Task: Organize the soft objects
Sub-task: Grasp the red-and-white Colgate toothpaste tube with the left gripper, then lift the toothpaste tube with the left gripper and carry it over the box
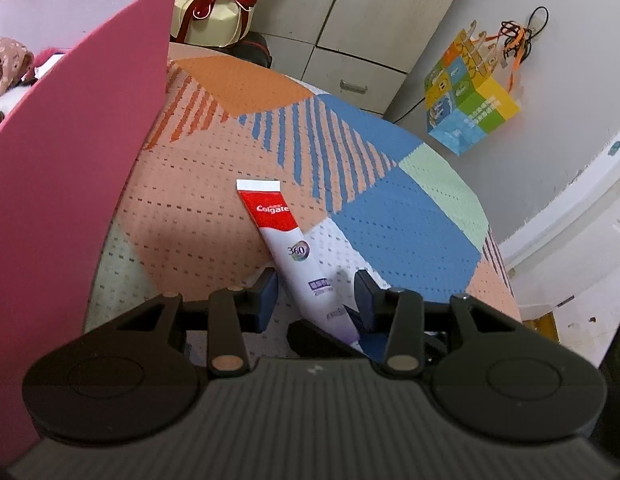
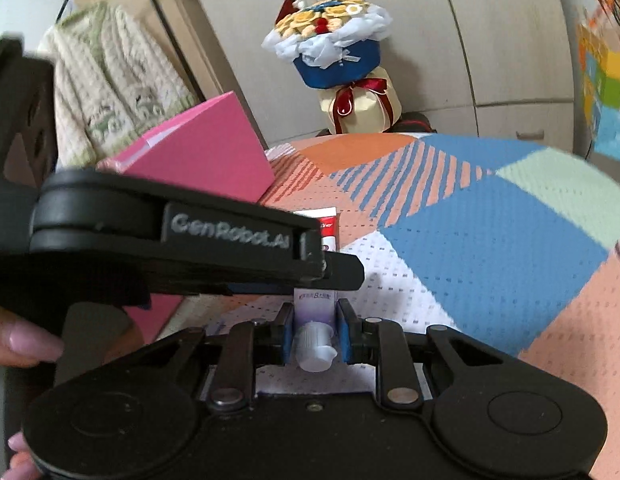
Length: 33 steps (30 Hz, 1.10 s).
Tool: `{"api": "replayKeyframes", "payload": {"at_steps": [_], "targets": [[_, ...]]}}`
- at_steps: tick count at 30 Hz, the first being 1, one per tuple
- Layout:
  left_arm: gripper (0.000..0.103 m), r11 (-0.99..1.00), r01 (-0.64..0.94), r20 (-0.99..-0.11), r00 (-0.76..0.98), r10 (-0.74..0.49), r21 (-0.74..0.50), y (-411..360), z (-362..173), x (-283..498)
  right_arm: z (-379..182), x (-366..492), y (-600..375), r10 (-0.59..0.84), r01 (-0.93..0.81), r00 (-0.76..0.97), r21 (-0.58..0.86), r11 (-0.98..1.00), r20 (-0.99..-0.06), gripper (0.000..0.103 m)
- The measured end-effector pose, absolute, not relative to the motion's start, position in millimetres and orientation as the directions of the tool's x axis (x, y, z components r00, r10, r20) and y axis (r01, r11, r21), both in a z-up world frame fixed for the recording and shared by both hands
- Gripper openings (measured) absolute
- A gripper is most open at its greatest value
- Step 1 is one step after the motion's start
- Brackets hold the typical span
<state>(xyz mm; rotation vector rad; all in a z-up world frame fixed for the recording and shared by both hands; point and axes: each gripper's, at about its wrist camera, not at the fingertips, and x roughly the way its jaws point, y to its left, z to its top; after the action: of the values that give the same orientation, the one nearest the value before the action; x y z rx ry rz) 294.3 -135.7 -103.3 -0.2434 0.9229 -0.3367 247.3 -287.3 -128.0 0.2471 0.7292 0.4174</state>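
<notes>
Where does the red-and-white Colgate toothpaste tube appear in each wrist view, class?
Left wrist: red-and-white Colgate toothpaste tube lies diagonally at centre, between the open left gripper.
Right wrist: lower centre, cap end between the right gripper.
Shared landmark: pink cardboard box, left.

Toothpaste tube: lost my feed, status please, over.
Left gripper open, jaws astride the Colgate toothpaste tube. Right gripper shut on its cap end. Pink box close left.
</notes>
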Motion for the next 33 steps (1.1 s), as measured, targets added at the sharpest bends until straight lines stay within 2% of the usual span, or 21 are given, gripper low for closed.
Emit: {"api": "replayKeyframes", "payload": {"at_steps": [3,5,11,16,33], "targets": [[0.037,0.920,0.191,-0.738,0.552,-0.388,-0.341,-137,-104,289,-131,245,-296,0.483,-0.260,0.658,0.429,0.865,-0.577,0.026],[0.031,0.916,0.195,-0.737,0.546,-0.399,-0.351,-135,-106,285,-132,239,-295,0.481,-0.260,0.665,0.427,0.866,-0.572,0.026],[0.025,0.914,0.213,-0.711,0.575,-0.404,-0.347,-133,-105,265,-129,221,-284,0.447,-0.239,0.690,0.403,0.883,-0.569,0.026],[0.025,0.901,0.239,-0.693,0.577,-0.433,-0.363,-124,-100,245,-126,202,-280,0.433,-0.222,0.715,0.408,0.885,-0.550,0.026],[0.025,0.861,0.351,-0.629,0.588,-0.509,-0.368,-90,-72,141,-95,100,-236,0.338,-0.239,0.776,0.246,0.939,-0.533,0.026]]}}
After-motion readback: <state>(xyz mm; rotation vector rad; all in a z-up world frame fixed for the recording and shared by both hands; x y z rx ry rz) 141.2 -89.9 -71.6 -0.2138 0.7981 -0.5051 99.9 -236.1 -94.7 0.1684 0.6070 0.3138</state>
